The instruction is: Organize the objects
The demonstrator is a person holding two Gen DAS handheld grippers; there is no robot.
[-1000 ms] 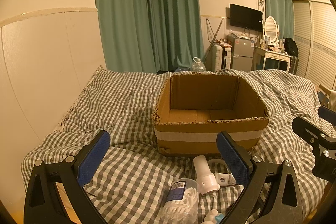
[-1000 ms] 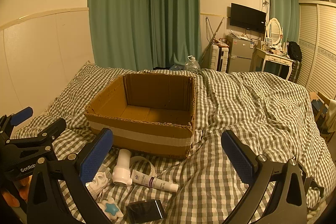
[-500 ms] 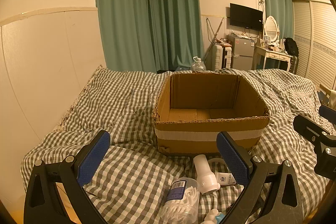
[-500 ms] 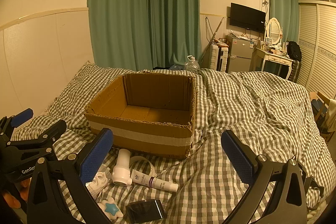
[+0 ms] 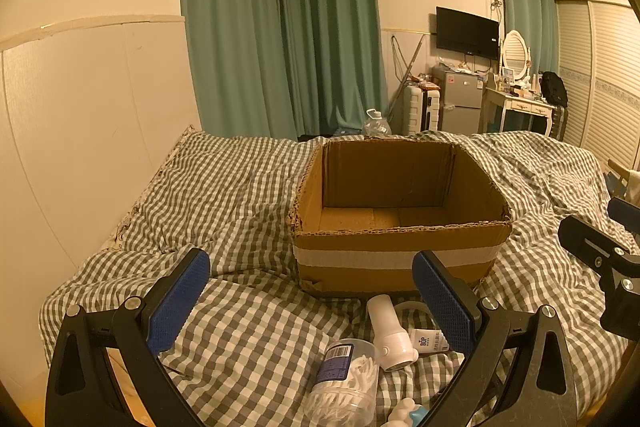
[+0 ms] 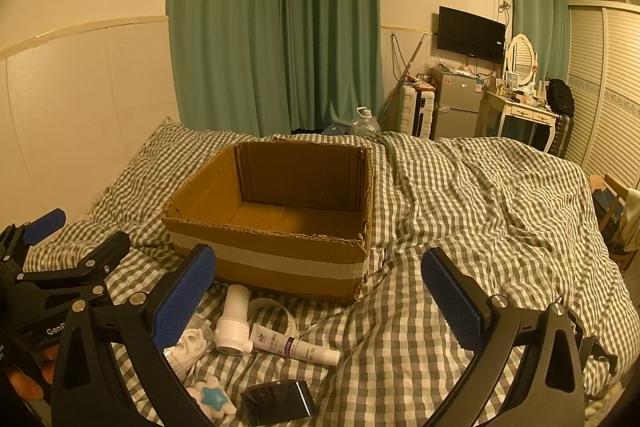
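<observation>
An open, empty cardboard box (image 5: 400, 223) (image 6: 272, 223) sits on the checked bed. In front of it lie a white bottle (image 5: 390, 333) (image 6: 234, 323), a white tube (image 6: 296, 345) (image 5: 430, 341), a clear jar of cotton swabs (image 5: 346, 383) (image 6: 188, 345), a white toy with a blue star (image 6: 212, 397) and a black box (image 6: 278, 401). My left gripper (image 5: 312, 299) is open and empty above the jar. My right gripper (image 6: 320, 297) is open and empty above the tube. The left gripper also shows in the right wrist view (image 6: 60, 267).
A checked duvet (image 6: 460, 211) covers the bed. A white panelled wall (image 5: 80, 131) runs along the left. Green curtains (image 5: 280, 27), a small fridge (image 6: 456, 103) and a dressing table (image 6: 520, 111) stand beyond the bed's far end.
</observation>
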